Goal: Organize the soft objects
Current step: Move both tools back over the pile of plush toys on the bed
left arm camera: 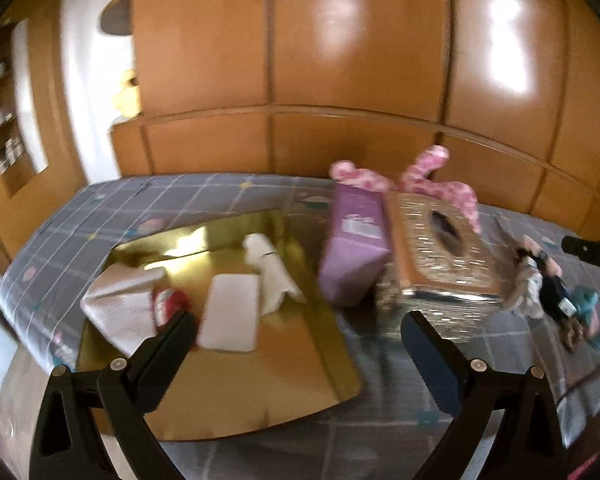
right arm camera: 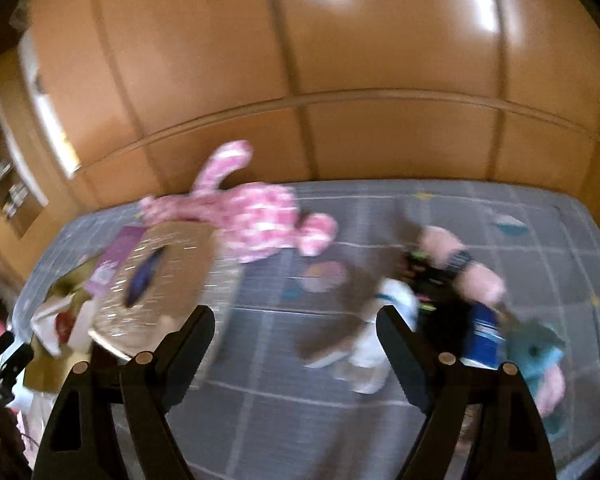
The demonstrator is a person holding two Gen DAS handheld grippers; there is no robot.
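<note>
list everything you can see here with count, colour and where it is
shiny gold tray: 1, gold, on the bed's left part
folded paper items: several, white, on the tray
purple soft pack: 1, purple, leaning on the tissue box
glittery gold tissue box: 1, gold, mid bed
pink and white plush rabbit: 1, behind the box
jumble of small plush toys: several, teal, black, pink, white, bed's right
grey checked bed cover: 1, under everything
wooden wardrobe: 1, orange-brown, behind
left gripper: 1, black, open, empty
right gripper: 1, black, open, empty

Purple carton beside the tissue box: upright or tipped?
Tipped: the purple carton leans against the glittery gold tissue box.
</note>
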